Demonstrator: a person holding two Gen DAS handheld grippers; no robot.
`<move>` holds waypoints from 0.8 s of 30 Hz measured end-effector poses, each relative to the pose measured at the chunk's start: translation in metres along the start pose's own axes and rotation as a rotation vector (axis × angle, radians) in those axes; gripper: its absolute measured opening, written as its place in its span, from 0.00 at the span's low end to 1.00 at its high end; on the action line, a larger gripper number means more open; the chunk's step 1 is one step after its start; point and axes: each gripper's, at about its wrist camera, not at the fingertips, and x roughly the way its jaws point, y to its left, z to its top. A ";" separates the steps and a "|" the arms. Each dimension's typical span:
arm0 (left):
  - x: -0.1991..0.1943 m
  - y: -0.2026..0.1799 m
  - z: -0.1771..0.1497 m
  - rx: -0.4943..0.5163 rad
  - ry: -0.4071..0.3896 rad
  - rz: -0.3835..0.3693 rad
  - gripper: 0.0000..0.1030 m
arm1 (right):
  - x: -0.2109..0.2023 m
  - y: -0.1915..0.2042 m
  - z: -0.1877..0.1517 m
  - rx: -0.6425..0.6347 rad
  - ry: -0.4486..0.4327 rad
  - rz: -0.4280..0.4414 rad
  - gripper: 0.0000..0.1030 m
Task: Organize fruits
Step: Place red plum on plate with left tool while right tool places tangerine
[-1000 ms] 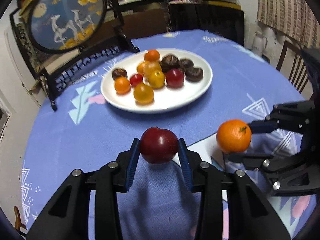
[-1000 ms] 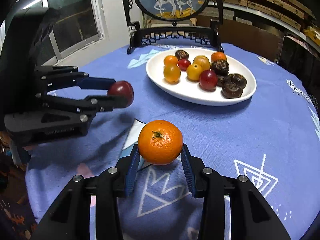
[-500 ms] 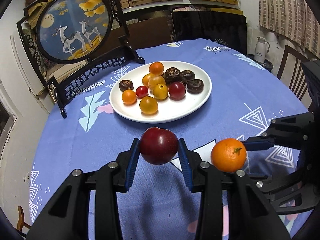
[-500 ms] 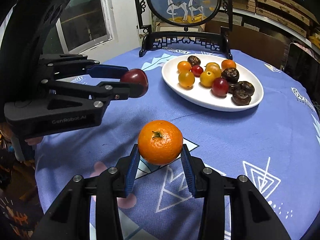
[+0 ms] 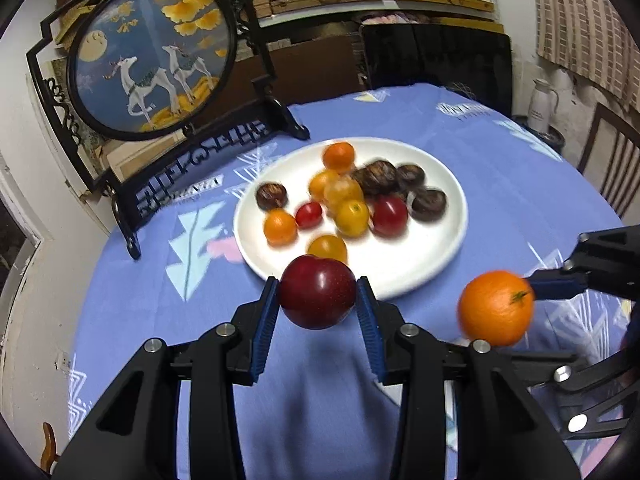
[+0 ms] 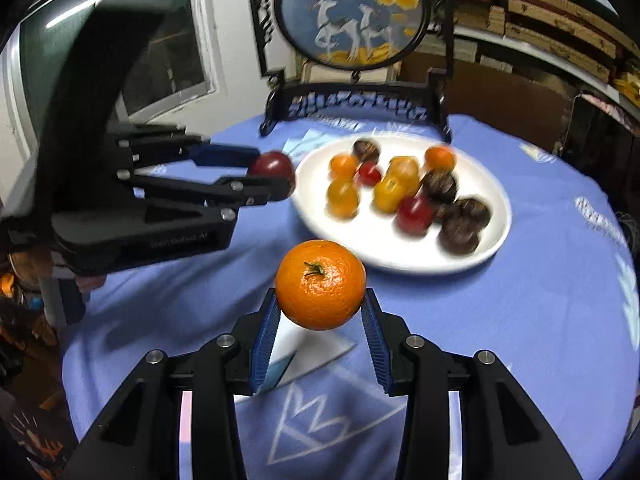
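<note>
**Two fruits in the air, plate ahead**

The left gripper (image 5: 318, 306) had its jaws clamped on a dark red plum (image 5: 317, 297), held clear of the worktop (image 5: 132, 304) just short of the white plate (image 5: 448, 248). The right gripper (image 6: 320, 312) gripped a mandarin (image 6: 320, 284) the same way, beside it and nearer the plate's right edge. The plate was crowded at its middle with small orange, red and dark fruits; bare rim showed on the near side. My judgement: bring each fruit low over bare plate, let it touch before letting go, one hand at a time. Round fruit dropped onto the pile would likely roll.
</note>
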 end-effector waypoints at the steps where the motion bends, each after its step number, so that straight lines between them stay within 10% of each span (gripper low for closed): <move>1: 0.002 0.004 0.007 -0.011 -0.008 0.009 0.37 | -0.002 -0.004 0.005 0.007 -0.012 -0.008 0.41; 10: 0.006 0.024 0.049 -0.097 -0.073 0.059 0.37 | -0.019 -0.041 0.052 0.107 -0.159 -0.049 0.41; 24: 0.045 0.028 0.059 -0.120 -0.026 0.048 0.37 | 0.014 -0.065 0.072 0.150 -0.135 -0.079 0.41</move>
